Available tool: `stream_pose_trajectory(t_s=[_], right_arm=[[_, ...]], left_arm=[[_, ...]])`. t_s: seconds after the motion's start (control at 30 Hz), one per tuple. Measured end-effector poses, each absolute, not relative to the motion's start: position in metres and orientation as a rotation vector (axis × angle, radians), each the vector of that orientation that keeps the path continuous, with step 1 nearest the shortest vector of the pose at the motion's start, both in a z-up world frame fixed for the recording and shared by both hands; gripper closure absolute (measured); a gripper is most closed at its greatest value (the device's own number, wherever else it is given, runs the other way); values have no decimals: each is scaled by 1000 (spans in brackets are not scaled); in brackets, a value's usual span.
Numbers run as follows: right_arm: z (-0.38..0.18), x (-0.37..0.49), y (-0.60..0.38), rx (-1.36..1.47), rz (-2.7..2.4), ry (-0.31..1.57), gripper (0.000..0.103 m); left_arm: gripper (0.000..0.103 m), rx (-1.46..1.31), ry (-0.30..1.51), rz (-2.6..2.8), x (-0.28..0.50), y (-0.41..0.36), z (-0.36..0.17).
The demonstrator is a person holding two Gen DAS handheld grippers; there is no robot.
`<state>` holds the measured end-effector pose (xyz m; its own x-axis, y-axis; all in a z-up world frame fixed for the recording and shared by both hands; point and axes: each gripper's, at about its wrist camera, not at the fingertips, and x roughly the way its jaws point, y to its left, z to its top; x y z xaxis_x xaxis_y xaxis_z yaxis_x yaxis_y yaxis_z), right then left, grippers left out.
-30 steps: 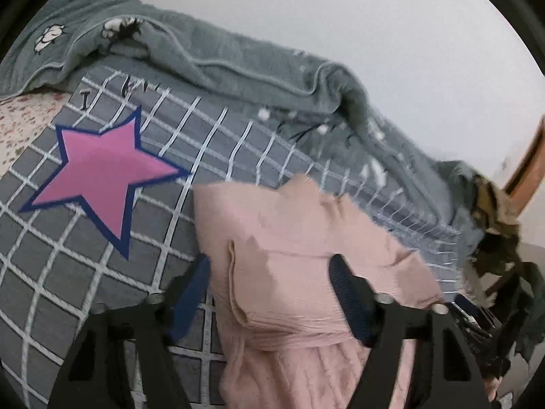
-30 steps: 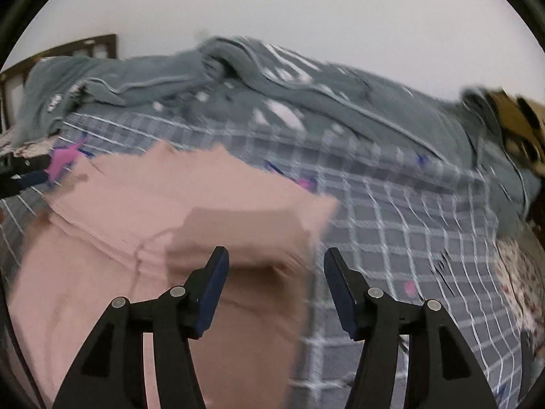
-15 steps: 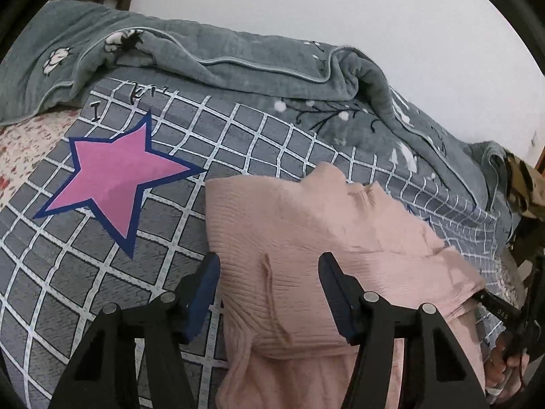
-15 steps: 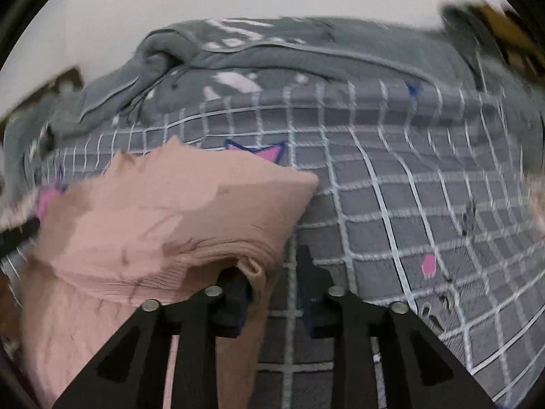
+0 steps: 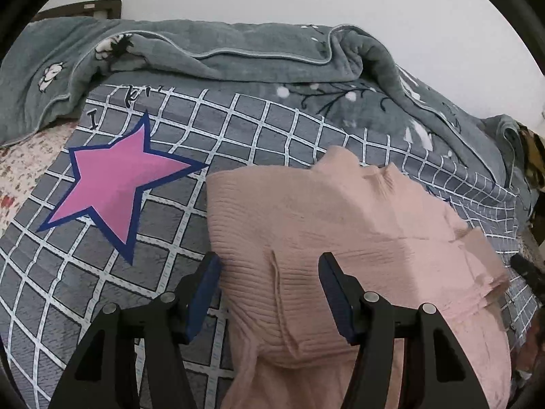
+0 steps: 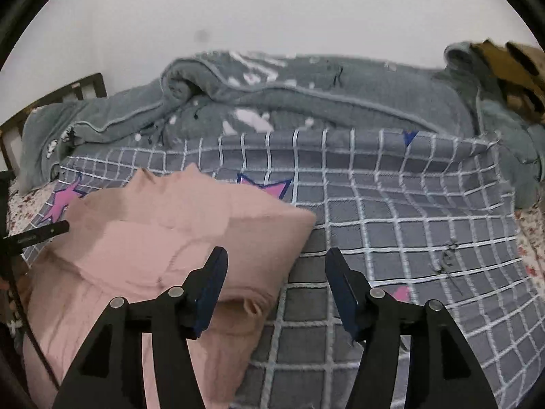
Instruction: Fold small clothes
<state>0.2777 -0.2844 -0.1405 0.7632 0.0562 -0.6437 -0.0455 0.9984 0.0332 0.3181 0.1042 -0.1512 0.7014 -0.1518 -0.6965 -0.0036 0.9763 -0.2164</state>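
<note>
Right wrist view: right gripper (image 6: 274,286) jaws just reopened, releasing pink garment (image 6: 177,238).

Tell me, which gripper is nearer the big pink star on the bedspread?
Left. The left gripper sits just beside the big pink star, over the pink garment's edge. The right gripper is beyond the garment's far side.

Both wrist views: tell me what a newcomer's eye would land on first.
The pink sweater, folded over on itself, lies in the middle of the checked grey blanket. Left of it in the left wrist view sits a big pink star printed on the blanket. A crumpled grey quilt lies heaped along the wall behind.
</note>
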Motion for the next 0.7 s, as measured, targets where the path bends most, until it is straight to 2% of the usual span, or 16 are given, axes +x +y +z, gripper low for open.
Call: stream_pose_trajectory(t_s=[0.17, 0.33, 0.7], right_arm=[[-186, 309, -284, 14, -10, 917, 45], [-162, 290, -292, 66, -37, 843, 44], [-123, 204, -291, -45, -121, 715, 43]], left_arm=[[43, -181, 883, -34, 329, 103, -166], [43, -222, 870, -55, 324, 111, -160], [44, -302, 782, -171, 283, 108, -147]])
